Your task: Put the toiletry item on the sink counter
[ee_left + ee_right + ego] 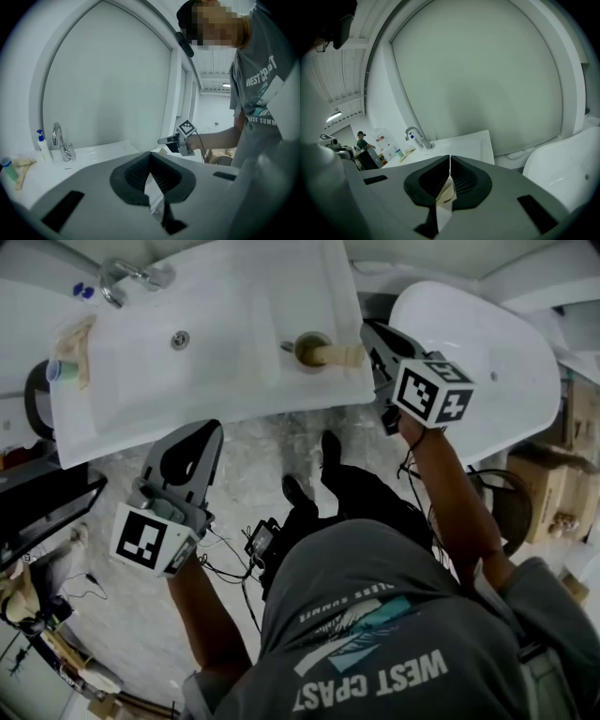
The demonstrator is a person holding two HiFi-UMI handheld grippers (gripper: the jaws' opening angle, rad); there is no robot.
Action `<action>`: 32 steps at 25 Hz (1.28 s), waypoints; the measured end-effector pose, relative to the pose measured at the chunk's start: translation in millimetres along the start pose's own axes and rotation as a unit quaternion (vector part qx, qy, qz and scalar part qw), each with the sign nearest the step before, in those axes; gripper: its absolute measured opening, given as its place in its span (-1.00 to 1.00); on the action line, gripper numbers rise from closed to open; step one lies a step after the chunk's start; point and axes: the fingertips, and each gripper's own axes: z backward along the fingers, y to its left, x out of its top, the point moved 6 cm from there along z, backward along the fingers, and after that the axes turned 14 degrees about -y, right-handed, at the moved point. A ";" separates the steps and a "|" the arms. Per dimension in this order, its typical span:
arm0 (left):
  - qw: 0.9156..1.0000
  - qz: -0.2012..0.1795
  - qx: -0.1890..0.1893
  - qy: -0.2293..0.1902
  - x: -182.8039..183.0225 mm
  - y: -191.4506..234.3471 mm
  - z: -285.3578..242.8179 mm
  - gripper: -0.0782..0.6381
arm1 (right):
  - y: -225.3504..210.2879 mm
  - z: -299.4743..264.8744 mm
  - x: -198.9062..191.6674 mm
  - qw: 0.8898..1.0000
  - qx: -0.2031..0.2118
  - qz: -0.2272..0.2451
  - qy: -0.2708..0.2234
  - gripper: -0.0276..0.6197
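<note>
I've got R claw [369,345], upper right, clamped on the toiletry item [326,353]. Item's long axis runs leftward over the tabletop [234,381] near its right edge. L claw [192,460] is closed & empty, farther off at lower left.

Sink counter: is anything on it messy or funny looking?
Nothing looks spilled or broken. A beige cloth lies crumpled at the left end of the sink counter. The toiletry item is turned sideways near the front right corner, its end pinched in the shut right gripper.
</note>
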 end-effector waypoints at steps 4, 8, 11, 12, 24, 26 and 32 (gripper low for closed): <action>1.000 0.001 0.002 0.005 -5.0 -0.8 -3.7 -0.78 | -5.7 -3.0 -0.9 1.000 -0.002 0.001 -0.002 -0.82; 1.000 0.001 0.002 0.002 -4.2 -4.1 -3.7 -0.78 | -5.9 0.0 1.7 1.000 -0.002 0.004 -0.007 -0.82; 1.000 -0.003 0.001 -0.004 -0.5 -8.2 -0.8 -0.77 | -4.0 6.9 7.1 1.000 -0.004 0.013 -0.011 -0.82; 1.000 -0.005 0.001 -0.006 1.2 -9.7 0.6 -0.77 | -3.2 9.5 9.0 1.000 -0.004 0.015 -0.013 -0.82; 0.999 -0.037 -0.008 -0.037 23.1 -33.0 32.2 -0.78 | 23.4 55.4 39.0 0.997 -0.007 0.052 -0.054 -0.82; 0.998 -0.044 -0.011 -0.045 28.4 -37.6 37.8 -0.78 | 31.0 66.7 49.8 0.995 -0.009 0.072 -0.070 -0.82; 0.996 -0.058 -0.023 -0.059 40.5 -52.4 58.3 -0.78 | 70.2 107.7 79.8 0.983 -0.007 0.148 -0.109 -0.82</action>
